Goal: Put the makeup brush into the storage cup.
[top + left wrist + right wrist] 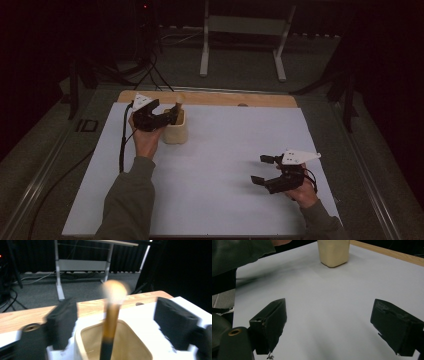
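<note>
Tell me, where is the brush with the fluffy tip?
In the high view, the gold-and-black brush stands in the cream square cup at the table's far left, between the open jaws of the left gripper.

**White sheet, one cup**

I'm looking down at the table (210, 98), a wooden top with its far edge showing as a bare strip. A white sheet (220, 180) covers nearly all of it. On the sheet, at the far left, stands a cream cup (176, 131), upright, near the wooden strip. From the right gripper view I see the cup (333, 252) sitting flat on the sheet (324, 310).
</note>
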The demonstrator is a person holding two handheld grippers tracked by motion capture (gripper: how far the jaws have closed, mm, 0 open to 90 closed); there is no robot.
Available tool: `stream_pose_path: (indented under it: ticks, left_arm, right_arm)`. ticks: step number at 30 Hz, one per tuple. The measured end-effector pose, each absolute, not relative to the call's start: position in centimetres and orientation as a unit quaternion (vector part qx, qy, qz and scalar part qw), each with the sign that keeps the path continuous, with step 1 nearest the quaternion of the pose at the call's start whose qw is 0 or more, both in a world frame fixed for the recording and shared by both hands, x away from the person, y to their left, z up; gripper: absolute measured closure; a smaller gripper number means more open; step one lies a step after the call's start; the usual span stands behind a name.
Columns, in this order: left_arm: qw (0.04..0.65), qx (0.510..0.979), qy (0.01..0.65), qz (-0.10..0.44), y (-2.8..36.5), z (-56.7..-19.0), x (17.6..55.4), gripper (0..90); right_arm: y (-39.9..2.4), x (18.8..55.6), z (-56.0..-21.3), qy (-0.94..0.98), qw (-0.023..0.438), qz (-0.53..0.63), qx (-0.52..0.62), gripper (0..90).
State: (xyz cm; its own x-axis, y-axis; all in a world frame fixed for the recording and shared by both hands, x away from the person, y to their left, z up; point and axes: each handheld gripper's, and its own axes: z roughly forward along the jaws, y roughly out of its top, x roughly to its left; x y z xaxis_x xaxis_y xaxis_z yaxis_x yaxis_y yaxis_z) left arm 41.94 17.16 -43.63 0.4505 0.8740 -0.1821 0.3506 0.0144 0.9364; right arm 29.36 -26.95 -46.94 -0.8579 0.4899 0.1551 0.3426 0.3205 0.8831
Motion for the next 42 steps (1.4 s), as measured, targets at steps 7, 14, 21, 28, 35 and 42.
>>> stream_pose_path:
  ticks: [7,14,21,28,35,42]
  left_arm:
    - [0.538,0.655,0.467,0.251,17.6,-43.4,41.8,15.7]
    - [0.545,0.652,0.466,0.247,17.7,-43.3,41.8,16.5]
    - [0.549,0.652,0.464,0.243,18.1,-43.2,41.7,18.5]
    - [0.552,0.653,0.46,0.239,18.4,-43.0,41.6,20.8]
    - [0.548,0.656,0.463,0.236,18.6,-43.0,41.5,17.7]
    - [0.544,0.66,0.455,0.247,19.0,-42.3,40.8,14.7]
  right_arm:
    - [-26.9,29.4,-47.0,0.81,0.069,0.523,0.258,13.5]
    - [-27.0,29.4,-47.0,0.809,0.07,0.523,0.259,13.5]
    - [-27.0,29.5,-47.0,0.809,0.071,0.523,0.26,13.5]
    - [-27.0,29.6,-47.1,0.808,0.07,0.523,0.261,13.4]
    - [-27.1,29.6,-47.1,0.807,0.071,0.524,0.264,13.4]
    - [-27.1,29.6,-47.1,0.805,0.075,0.524,0.268,13.3]
